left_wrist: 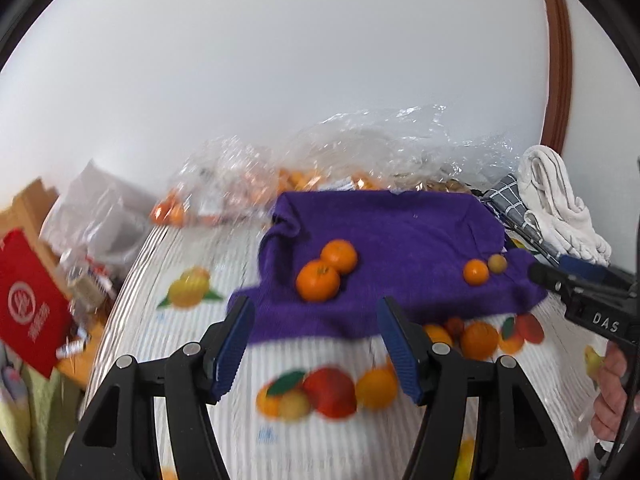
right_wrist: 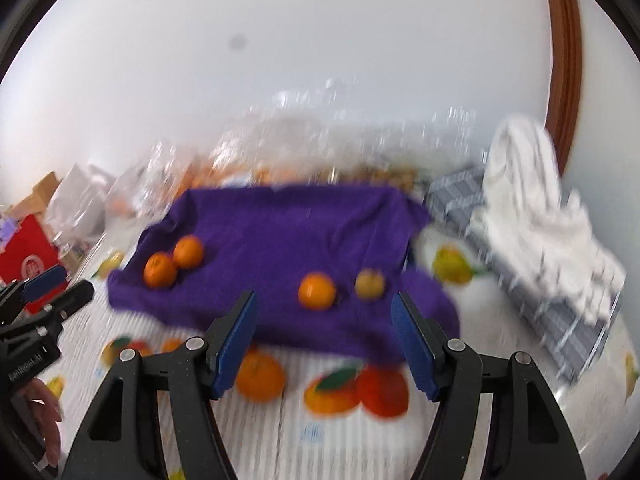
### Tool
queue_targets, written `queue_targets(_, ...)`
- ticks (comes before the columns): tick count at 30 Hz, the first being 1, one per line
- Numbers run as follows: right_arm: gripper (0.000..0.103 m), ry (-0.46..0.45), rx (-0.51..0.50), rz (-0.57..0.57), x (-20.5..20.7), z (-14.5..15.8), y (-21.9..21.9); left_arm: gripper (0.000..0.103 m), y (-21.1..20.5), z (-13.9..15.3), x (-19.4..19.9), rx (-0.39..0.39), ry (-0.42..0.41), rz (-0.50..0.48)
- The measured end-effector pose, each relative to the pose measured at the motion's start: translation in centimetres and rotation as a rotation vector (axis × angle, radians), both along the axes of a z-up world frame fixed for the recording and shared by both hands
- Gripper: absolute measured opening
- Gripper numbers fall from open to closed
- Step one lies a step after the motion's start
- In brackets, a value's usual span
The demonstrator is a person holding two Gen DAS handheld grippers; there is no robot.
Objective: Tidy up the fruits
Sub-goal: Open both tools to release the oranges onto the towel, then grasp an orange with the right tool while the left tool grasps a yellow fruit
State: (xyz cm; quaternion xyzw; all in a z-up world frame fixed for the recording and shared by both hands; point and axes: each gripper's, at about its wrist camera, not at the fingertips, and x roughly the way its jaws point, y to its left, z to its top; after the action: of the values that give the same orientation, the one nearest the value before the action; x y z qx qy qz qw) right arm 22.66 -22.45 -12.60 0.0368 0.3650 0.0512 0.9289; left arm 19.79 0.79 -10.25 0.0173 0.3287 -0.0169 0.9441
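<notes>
A purple cloth (left_wrist: 384, 248) (right_wrist: 288, 240) lies on the fruit-print tablecloth. On it sit two big oranges side by side (left_wrist: 318, 280) (left_wrist: 339, 256), which the right wrist view shows at the cloth's left (right_wrist: 160, 270) (right_wrist: 188, 252). A smaller orange (left_wrist: 476, 272) (right_wrist: 317, 291) and a small yellowish fruit (left_wrist: 497, 263) (right_wrist: 370, 285) lie to the right. My left gripper (left_wrist: 316, 344) is open and empty, in front of the big oranges. My right gripper (right_wrist: 324, 340) is open and empty, in front of the small orange. Both views are blurred.
Clear plastic bags holding oranges (left_wrist: 248, 188) (right_wrist: 192, 176) lie behind the cloth. A white towel (left_wrist: 560, 204) (right_wrist: 536, 208) on a grey checked cloth (right_wrist: 460, 192) is at the right. A red box (left_wrist: 28, 304) and clutter sit left. The tablecloth (left_wrist: 328, 392) has printed fruits.
</notes>
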Motion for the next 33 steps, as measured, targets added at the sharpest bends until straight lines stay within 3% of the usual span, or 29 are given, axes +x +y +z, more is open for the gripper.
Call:
queue_targets(5,0.057,0.058,-0.018,0.029,-2.4,-2.1,0.2,0.062,1.4,-0.9,-3.6,-0.002,0.014,0.024)
queue_targets(9,0.057,0.073,0.005,0.065,-3.9,-3.4,1.0,0.062,2.3,-2.4,-4.9,-0.021,0.073,0.031)
queue_targets(13,0.055,0.092,-0.041,0.104,-4.2,-4.3,2.3,0.062,3.0,-4.2,-5.2,-0.042,0.135,0.007)
queue_targets(23,0.055,0.157,-0.02,0.156,-1.1,-6.0,4.4,0.062,4.4,-6.4,-5.4,-0.035,0.139,0.015)
queue_targets(29,0.055,0.19,-0.046,0.157,0.6,-7.2,5.4,0.062,5.2,-6.2,-4.9,-0.092,0.156,0.004)
queue_targets(31,0.044,0.184,-0.044,0.16,1.1,-7.5,5.7,0.062,5.6,-6.2,-5.0,-0.097,0.166,0.005)
queue_targets(33,0.041,0.174,-0.058,0.158,1.2,-7.7,6.0,0.062,6.0,-6.3,-5.3,-0.107,0.166,0.014)
